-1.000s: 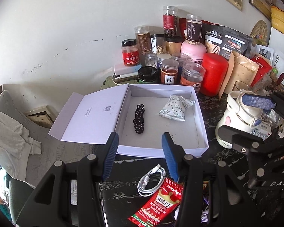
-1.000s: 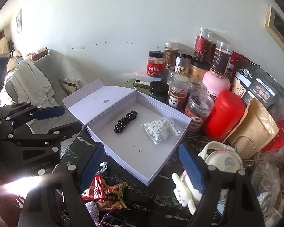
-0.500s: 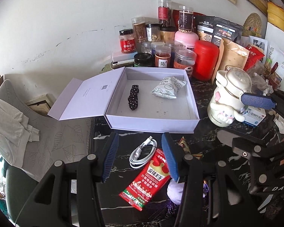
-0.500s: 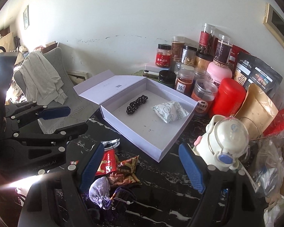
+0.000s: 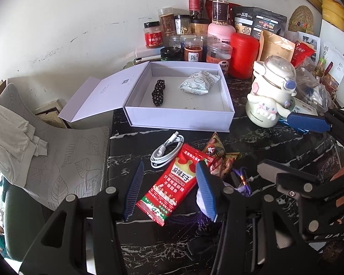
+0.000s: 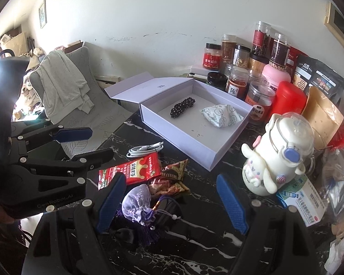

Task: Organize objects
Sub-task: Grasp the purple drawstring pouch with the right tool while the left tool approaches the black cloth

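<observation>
Loose objects (red snack packet [image 5: 172, 184], coiled white cable [image 5: 166, 150], lilac pouch [image 6: 137, 202]) lie on the dark surface [image 5: 252, 142] before the open white box [image 5: 183, 120]; left claw [image 5: 169, 189], partly spread and empty, hovers over the packet, apparently approaching to grasp it, while right claw [image 6: 172, 202] stands wide and empty.

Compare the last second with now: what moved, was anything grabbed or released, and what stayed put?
Both grippers pulled back from the white box and sank toward the table's near edge, so the cable, red snack packet and purple pouch came into view. The left gripper now hangs over the packet. Nothing was grabbed or released; both stay open, the right gripper wider. Box contents and jars unchanged.
</observation>
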